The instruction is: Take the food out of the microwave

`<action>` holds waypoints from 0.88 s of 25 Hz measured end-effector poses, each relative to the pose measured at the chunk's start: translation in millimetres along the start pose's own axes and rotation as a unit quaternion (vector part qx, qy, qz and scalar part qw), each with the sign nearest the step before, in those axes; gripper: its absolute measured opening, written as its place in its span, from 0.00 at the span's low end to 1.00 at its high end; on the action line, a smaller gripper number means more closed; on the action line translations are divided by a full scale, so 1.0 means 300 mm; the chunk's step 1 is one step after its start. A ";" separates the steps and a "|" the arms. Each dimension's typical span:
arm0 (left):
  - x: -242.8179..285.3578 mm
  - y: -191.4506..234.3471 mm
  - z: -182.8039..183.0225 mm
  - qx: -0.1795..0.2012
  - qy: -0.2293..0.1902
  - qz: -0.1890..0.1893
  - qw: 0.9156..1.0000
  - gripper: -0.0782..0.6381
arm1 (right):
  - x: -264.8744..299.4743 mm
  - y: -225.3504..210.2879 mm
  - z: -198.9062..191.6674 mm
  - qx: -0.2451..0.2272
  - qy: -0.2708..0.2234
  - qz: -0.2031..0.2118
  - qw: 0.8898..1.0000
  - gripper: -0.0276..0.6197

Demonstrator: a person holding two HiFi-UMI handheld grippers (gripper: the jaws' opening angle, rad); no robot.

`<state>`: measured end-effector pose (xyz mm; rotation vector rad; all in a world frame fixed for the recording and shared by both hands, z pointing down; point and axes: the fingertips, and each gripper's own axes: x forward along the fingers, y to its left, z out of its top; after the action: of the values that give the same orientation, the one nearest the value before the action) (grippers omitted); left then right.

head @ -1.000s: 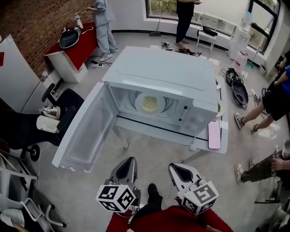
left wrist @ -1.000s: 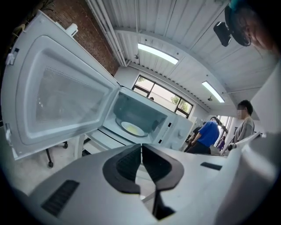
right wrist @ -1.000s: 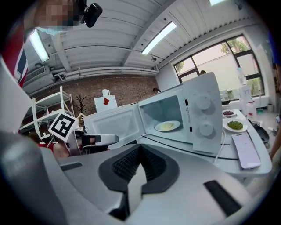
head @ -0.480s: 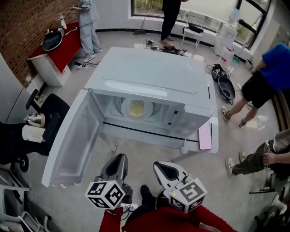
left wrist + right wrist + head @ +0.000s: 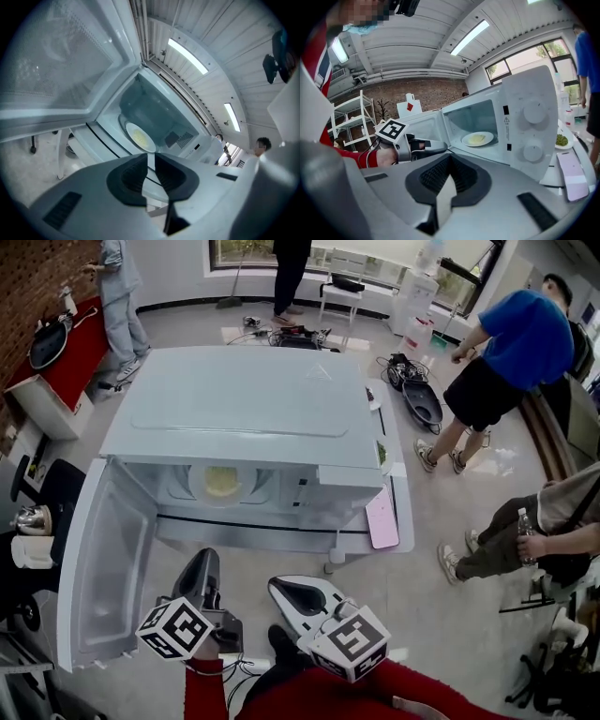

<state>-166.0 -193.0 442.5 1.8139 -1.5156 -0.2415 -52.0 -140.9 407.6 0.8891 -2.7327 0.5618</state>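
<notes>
A white microwave [image 5: 244,409] stands with its door [image 5: 103,559] swung open to the left. Inside, a white plate of yellow food [image 5: 222,482] rests on the turntable; the same plate [image 5: 139,137] shows in the left gripper view and again [image 5: 477,138] in the right gripper view. My left gripper [image 5: 201,570] is shut and empty, in front of the open door and short of the cavity. Beside it, my right gripper [image 5: 287,594] is likewise shut and empty, below the microwave's front edge. In their own views, the jaws of the left gripper [image 5: 151,158] and of the right gripper [image 5: 449,160] hold nothing.
A pink phone [image 5: 382,518] lies on the table right of the microwave, with a small plate of green food [image 5: 382,456] behind it. Several people stand around on the floor, one in blue [image 5: 506,352] at the right. A red counter [image 5: 56,362] is far left.
The head view has shifted, so the microwave sits further left and both grippers lie lower and further left. A person in blue has walked in at the right. Both grippers stay shut.
</notes>
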 end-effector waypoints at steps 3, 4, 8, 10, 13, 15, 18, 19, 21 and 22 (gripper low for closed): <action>0.060 0.012 0.018 -0.028 0.004 -0.001 1.000 0.20 | 0.027 -0.016 0.033 0.001 -0.001 0.008 1.000 0.06; 0.078 0.019 0.023 -0.040 0.005 0.000 0.999 0.21 | 0.036 -0.019 0.043 0.002 -0.001 0.012 1.000 0.06; 0.132 0.023 0.031 -0.111 0.000 -0.006 0.994 0.23 | 0.048 -0.035 0.057 -0.003 0.011 0.026 1.000 0.06; 0.161 0.020 0.020 -0.146 0.000 -0.010 0.989 0.24 | 0.044 -0.054 0.063 -0.021 0.007 0.034 0.999 0.06; 0.204 0.042 0.021 -0.187 0.001 -0.008 0.982 0.24 | 0.077 -0.069 0.074 -0.028 0.005 0.051 0.998 0.06; 0.230 0.066 0.024 -0.204 0.002 -0.005 0.979 0.24 | 0.106 -0.075 0.076 -0.017 0.013 0.054 0.998 0.06; 0.265 0.101 0.017 -0.227 0.004 -0.001 0.974 0.24 | 0.142 -0.081 0.067 -0.027 0.019 0.067 0.997 0.06; 0.271 0.116 0.017 -0.237 0.003 -0.001 0.972 0.24 | 0.157 -0.081 0.058 -0.035 0.021 0.073 0.996 0.06; 0.274 0.143 0.024 -0.255 0.000 -0.001 0.967 0.24 | 0.187 -0.069 0.046 -0.026 0.029 0.082 0.996 0.06; 0.276 0.149 0.027 -0.263 0.000 -0.002 0.965 0.24 | 0.196 -0.062 0.047 -0.013 0.032 0.082 0.996 0.06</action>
<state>-181.6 -272.5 491.0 1.3891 -1.2924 -0.5862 -88.6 -191.3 418.5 0.6314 -2.7635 0.5733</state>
